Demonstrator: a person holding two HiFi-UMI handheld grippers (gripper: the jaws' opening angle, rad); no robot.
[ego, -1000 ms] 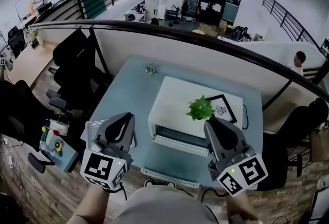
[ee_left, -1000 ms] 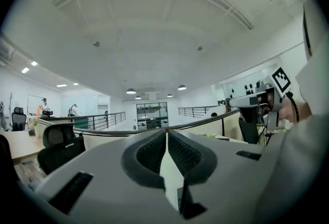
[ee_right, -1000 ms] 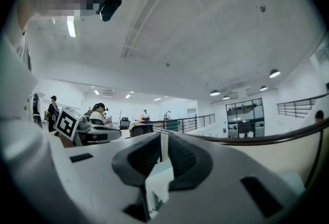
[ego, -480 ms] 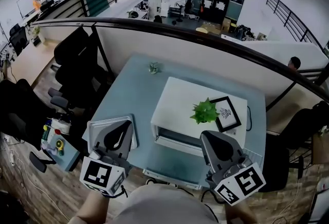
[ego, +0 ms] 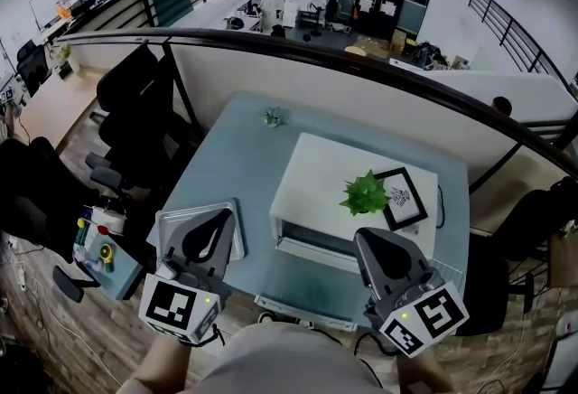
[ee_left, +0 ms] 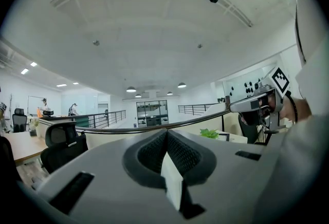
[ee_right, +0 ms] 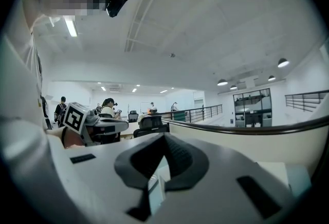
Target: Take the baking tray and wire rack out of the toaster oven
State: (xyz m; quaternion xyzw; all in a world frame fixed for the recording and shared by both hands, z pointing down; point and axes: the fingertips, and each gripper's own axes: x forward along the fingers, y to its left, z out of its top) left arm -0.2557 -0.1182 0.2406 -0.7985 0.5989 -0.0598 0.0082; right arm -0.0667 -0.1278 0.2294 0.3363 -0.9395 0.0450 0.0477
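The white toaster oven (ego: 325, 184) stands on the pale blue table (ego: 230, 148). Its door (ego: 302, 309) lies open toward me, and the dark slot behind it shows nothing I can make out. A grey baking tray (ego: 168, 228) rests on the table left of the oven, partly under my left gripper (ego: 219, 217). That gripper hovers over the tray, shut and empty (ee_left: 167, 138). My right gripper (ego: 364, 240) hangs shut and empty (ee_right: 163, 143) over the door's right end. A strip of wire grid (ego: 449, 273) shows past it at the table's right edge.
A small green plant (ego: 365, 192) and a black picture frame (ego: 405, 199) sit on the oven's top. A tiny plant (ego: 273, 117) stands at the table's far side. Black office chairs (ego: 135, 126) crowd the left, and a curved railing (ego: 361, 67) runs behind the table.
My right gripper has sunk a little and drawn back toward me. The left gripper stays over the tray, and more of the tray's rim now shows.
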